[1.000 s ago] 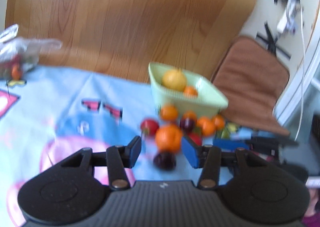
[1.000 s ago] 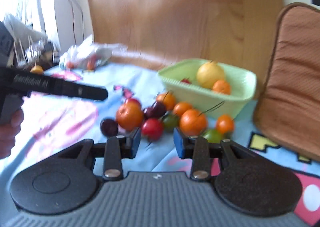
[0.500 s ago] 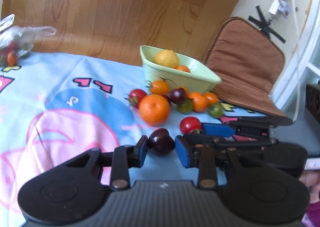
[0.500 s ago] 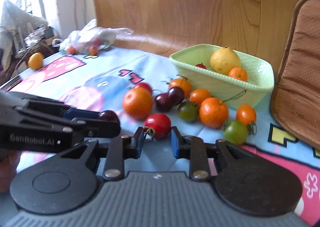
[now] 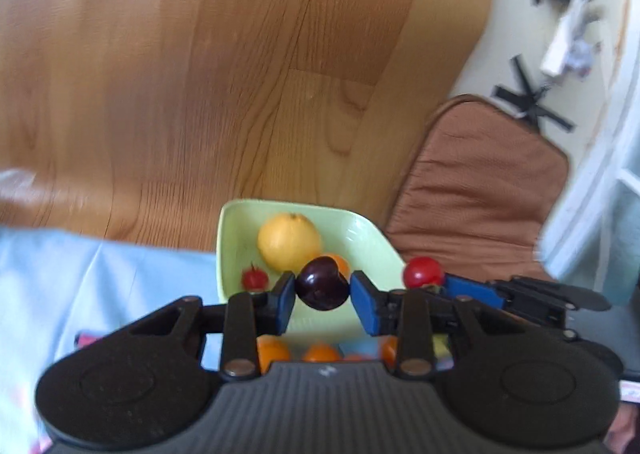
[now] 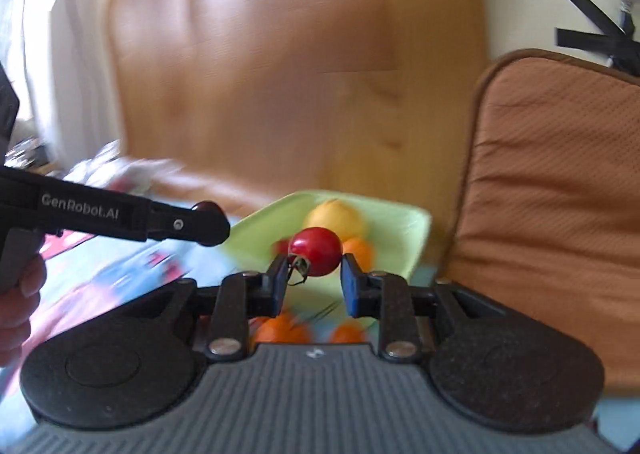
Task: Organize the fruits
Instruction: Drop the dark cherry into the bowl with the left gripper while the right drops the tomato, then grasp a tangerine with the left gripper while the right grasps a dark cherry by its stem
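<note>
The left gripper [image 5: 323,290] is clamping a dark plum [image 5: 322,283] between its blue pads, holding it raised over the green bowl [image 5: 236,221]. The right gripper [image 6: 313,274] is pinching a red tomato [image 6: 315,256] over the same bowl. A lemon [image 5: 289,241] is lying inside the bowl; oranges [image 5: 320,353] are sitting below its near wall.

Left gripper [image 5: 322,291] pinches a plum [image 5: 322,283] between its pads, held above the near side of the bowl [image 5: 362,234]. In the bowl: a lemon [image 5: 288,241], a small tomato [image 5: 253,278] to its left, an orange fruit [image 5: 340,262] behind the plum. Right gripper [image 6: 314,274], beside the left one on its right, grips a tomato [image 6: 316,252], also over the bowl. Loose oranges [image 5: 272,350] lie before the bowl on the cloth [image 5: 100,278]. Cushion [image 5: 476,189] stands right of the bowl, wooden board [image 5: 240,65] behind.
</note>
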The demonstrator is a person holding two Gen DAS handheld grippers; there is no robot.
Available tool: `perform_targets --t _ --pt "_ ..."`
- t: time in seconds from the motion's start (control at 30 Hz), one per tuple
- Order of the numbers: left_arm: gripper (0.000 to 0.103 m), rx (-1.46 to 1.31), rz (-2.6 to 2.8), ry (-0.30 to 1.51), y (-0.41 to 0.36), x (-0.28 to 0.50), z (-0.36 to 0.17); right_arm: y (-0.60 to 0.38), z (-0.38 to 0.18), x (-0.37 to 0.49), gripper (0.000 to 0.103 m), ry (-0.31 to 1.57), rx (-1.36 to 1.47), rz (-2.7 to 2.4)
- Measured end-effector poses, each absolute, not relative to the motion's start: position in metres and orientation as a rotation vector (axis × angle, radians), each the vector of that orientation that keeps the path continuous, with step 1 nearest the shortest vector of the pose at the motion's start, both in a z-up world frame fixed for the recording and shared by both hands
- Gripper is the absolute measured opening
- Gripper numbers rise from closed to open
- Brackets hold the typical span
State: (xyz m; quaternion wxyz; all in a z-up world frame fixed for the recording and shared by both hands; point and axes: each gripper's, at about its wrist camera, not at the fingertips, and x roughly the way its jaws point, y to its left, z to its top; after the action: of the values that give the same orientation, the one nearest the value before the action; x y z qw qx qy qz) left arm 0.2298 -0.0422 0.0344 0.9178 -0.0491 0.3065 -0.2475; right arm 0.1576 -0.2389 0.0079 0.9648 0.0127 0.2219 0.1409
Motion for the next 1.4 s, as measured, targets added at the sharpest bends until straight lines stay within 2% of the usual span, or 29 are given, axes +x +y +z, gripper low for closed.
perform_targets --t 0.17,0.33,0.43,0.67,0.8,0.97,1.03,1.1,1.13,1.17,1.2,1.23,1.27,1.4 --pt "0.031 -0.083 -0.484 0.705 -0.063 0.269 0.011 -0.247 -0.009 0.191 0.031 0.507 0.033 0.279" --pt "0.033 -0.043 -0.478 0.734 -0.075 0.274 -0.006 -0.237 -0.018 0.192 0.033 0.496 -0.028 0.293" --pt "0.036 -0.060 -0.477 0.732 -0.071 0.269 -0.002 -0.235 -0.016 0.185 0.042 0.473 -0.050 0.279" --pt "0.037 -0.159 -0.475 0.626 -0.012 0.205 0.030 -0.254 0.003 0.132 0.045 0.386 0.067 0.292" --pt "0.037 -0.170 -0.413 0.616 0.025 0.154 0.016 -0.250 -0.007 0.099 0.044 0.403 0.138 0.345" --pt "0.038 -0.235 -0.347 0.657 0.041 0.132 -0.007 -0.198 -0.010 0.107 0.043 0.430 0.085 0.390" --pt "0.043 -0.139 -0.321 0.620 0.028 0.125 -0.010 -0.179 -0.012 0.121 0.043 0.454 0.086 0.379" --pt "0.061 -0.028 -0.287 0.585 0.012 0.124 -0.015 -0.166 -0.017 0.136 0.043 0.506 0.079 0.359" --pt "0.061 0.011 -0.273 0.583 0.003 0.127 -0.019 -0.162 -0.021 0.143 0.043 0.539 0.068 0.344" --pt "0.064 0.031 -0.277 0.577 -0.002 0.131 -0.023 -0.159 -0.026 0.146 0.037 0.569 0.052 0.336" --pt "0.058 0.040 -0.298 0.572 -0.005 0.132 -0.025 -0.159 -0.029 0.148 0.027 0.582 0.050 0.335" --pt "0.052 0.052 -0.311 0.570 -0.010 0.134 -0.025 -0.161 -0.028 0.146 0.026 0.588 0.067 0.340" --pt "0.035 0.061 -0.332 0.571 -0.014 0.135 -0.025 -0.165 -0.025 0.142 0.026 0.592 0.083 0.343" --pt "0.035 0.023 -0.412 0.588 -0.009 0.120 -0.023 -0.181 -0.011 0.102 0.026 0.561 0.067 0.365"
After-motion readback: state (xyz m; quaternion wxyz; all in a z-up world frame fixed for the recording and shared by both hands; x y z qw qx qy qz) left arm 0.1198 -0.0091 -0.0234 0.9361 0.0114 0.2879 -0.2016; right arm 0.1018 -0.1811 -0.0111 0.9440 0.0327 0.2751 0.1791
